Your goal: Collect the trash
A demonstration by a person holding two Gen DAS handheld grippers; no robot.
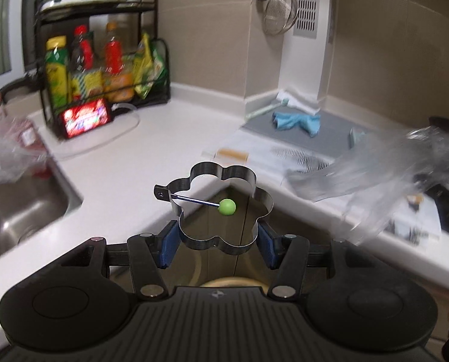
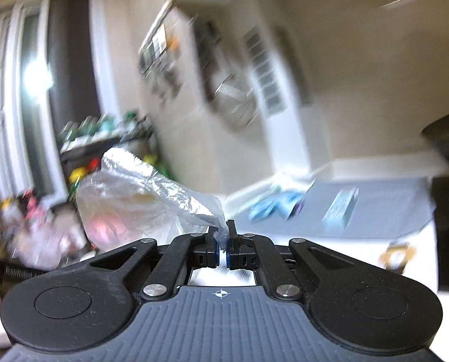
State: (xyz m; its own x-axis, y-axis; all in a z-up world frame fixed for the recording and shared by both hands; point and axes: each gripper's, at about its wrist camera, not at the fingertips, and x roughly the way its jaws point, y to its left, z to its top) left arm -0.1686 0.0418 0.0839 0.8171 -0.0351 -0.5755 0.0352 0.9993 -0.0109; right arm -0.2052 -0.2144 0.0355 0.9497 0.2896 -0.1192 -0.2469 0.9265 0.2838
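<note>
The left gripper (image 1: 217,244) clamps one flower-shaped ring (image 1: 221,205) (green-knobbed), the right gripper (image 2: 221,246) one clear bag (image 2: 140,199).

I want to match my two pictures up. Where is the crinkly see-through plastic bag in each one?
Left wrist view: the plastic bag is a blurred streak at the right edge, over the countertop.
Right wrist view: the plastic bag is left of centre, its corner pinched in the shut right tongs.
Shared landmark: the metal strainer hanging on the wall.
</note>
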